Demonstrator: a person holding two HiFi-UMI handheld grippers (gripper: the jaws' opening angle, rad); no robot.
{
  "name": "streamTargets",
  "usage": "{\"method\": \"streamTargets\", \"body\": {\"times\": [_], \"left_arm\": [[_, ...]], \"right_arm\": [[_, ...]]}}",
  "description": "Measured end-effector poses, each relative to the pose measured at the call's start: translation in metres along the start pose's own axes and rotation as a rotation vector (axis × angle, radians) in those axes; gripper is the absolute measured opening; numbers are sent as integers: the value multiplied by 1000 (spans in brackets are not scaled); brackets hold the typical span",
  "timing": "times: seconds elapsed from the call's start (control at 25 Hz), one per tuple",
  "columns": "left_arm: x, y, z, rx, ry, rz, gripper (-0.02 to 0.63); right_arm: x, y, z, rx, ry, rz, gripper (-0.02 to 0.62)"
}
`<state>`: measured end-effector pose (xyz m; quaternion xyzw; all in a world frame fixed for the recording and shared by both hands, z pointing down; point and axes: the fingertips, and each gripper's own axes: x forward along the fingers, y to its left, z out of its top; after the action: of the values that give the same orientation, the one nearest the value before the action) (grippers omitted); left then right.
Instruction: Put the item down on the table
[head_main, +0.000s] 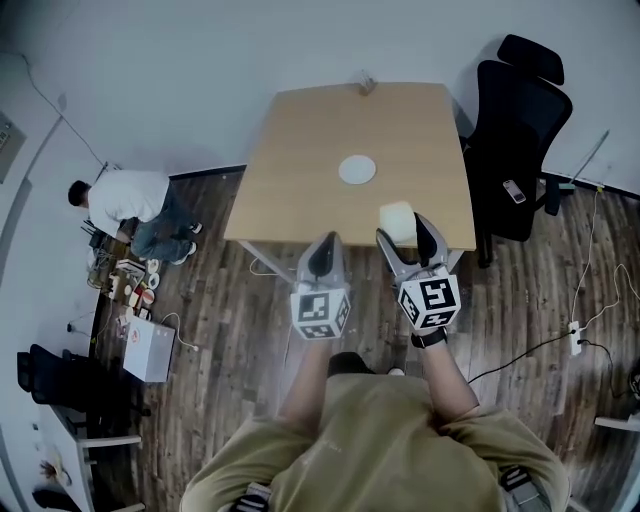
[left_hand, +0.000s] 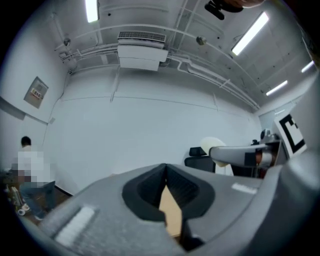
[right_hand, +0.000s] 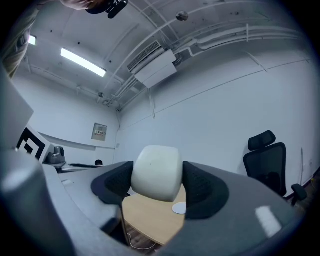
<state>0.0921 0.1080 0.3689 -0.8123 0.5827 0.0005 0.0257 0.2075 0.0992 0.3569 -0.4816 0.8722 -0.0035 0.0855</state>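
Observation:
A pale cream rounded block (right_hand: 156, 172) sits squeezed between the black pads of my right gripper (right_hand: 157, 180). In the head view that block (head_main: 397, 220) hangs over the front right corner of the wooden table (head_main: 300, 160), held by the right gripper (head_main: 406, 234). My left gripper (head_main: 322, 256) is shut with nothing in it, just short of the table's front edge. In the left gripper view its jaws (left_hand: 166, 192) meet, and the block (left_hand: 212, 146) shows off to the right. A white round disc (head_main: 357, 169) lies mid-table.
A black office chair (head_main: 520, 130) stands right of the table with a phone (head_main: 514, 191) on its seat. A person in a white shirt (head_main: 128, 205) crouches on the floor at left among clutter. A small object (head_main: 366, 86) sits at the table's far edge.

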Motion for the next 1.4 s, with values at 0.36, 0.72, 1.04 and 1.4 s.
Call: {"method": "streamTargets", "body": {"times": [0.36, 0.72, 1.04, 1.4], "left_arm": [[68, 33, -27, 14, 25, -31, -3], [195, 139, -16, -58, -13, -80, -3], [273, 218, -46, -133, 28, -144, -3], [335, 263, -92, -208, 87, -153, -3]], "right_arm": [[68, -37, -28, -4, 8, -45, 314], [218, -57, -25, -38, 27, -76, 314], [345, -65, -71, -10, 111, -114, 314], [399, -94, -124, -6, 209, -155, 314]]}}
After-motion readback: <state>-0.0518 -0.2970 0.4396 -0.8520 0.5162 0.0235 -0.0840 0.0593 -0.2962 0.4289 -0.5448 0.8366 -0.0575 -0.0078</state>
